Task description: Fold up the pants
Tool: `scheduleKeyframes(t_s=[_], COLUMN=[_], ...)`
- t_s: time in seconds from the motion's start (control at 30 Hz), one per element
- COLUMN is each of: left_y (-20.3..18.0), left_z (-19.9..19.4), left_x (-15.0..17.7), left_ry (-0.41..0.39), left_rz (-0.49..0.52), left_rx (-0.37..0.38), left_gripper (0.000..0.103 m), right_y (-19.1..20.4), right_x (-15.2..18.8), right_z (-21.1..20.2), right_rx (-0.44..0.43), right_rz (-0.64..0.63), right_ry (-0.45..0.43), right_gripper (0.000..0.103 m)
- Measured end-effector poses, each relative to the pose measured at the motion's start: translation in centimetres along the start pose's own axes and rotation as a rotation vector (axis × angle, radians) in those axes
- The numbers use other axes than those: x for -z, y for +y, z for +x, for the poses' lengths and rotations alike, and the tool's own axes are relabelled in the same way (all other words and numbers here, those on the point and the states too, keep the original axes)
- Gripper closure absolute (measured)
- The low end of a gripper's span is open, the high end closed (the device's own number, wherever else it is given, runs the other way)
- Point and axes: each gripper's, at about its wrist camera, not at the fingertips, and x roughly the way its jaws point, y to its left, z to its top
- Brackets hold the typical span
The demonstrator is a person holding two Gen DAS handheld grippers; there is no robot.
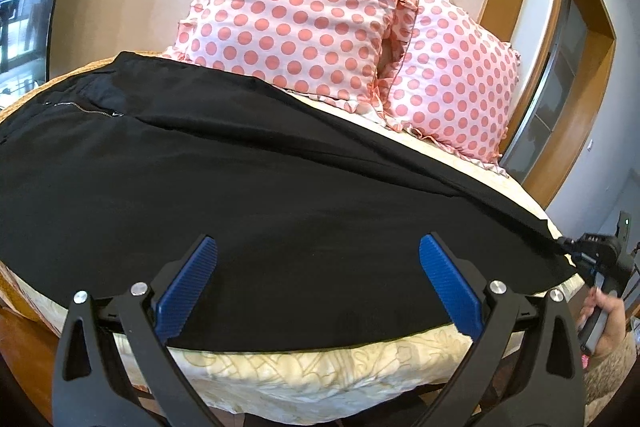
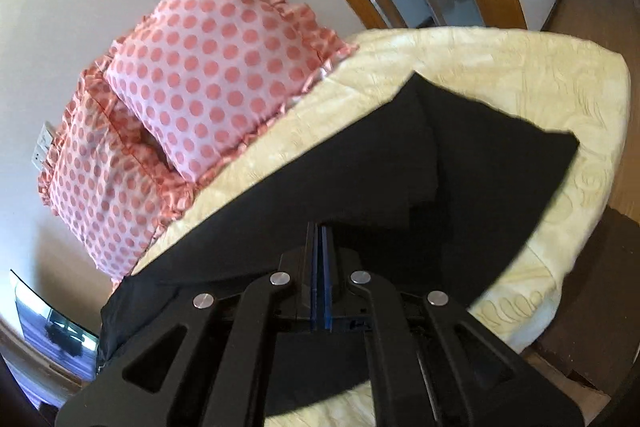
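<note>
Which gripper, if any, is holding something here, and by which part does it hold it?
The right gripper is shut on the black pants, pinching the fabric at the leg end near the hem. The left gripper hangs open above the pants, holding nothing.

Right wrist view: the right tongs (image 2: 321, 239), their blue pads pressed together, are closed on a fold of the black pants (image 2: 460, 187), which lie spread across the cream patterned bedspread (image 2: 560, 67). One corner of the fabric reaches toward the right edge of the bed. Two pink polka-dot pillows with ruffled edges (image 2: 208, 75) lean against the white wall (image 2: 52, 39) at the left, one partly overlapping the other.
</note>
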Motion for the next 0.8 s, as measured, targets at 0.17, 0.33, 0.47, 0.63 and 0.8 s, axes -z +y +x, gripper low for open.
scheduleKeyframes(t_s=[0.17, 0.33, 0.47, 0.63, 0.8], left_y=[0.9, 1.9, 1.5, 1.8, 4.2], left_z=[-0.3, -0.1, 0.3, 0.7, 2.4], left_x=[-0.2, -0.3, -0.3, -2.8, -10.1], left_ry=[0.012, 0.035, 0.036, 0.026, 0.01], left_rz=[-0.051, -0.104, -0.084, -0.07, -0.109], left_rx=[-0.046, -0.021, -0.029, -0.037, -0.098], left_gripper=[0.002, 0.002, 0.002, 0.002, 0.002], right_y=[-1.2, -2.4, -2.3, -2.7, -3.8], right_x=[0.3, 0.7, 0.4, -1.1, -2.5], right_z=[0.2, 0.9, 1.2, 2.5, -1.9], right_rx=[-0.027, -0.074, -0.065, -0.084, -0.212], right_rz=[0.104, 0.202, 0.204, 0.152, 0.132], right_ry=[0.074, 0.125, 0.093, 0.017, -0.197], right_gripper=[0.089, 0.064, 0.064, 0.099, 0.099])
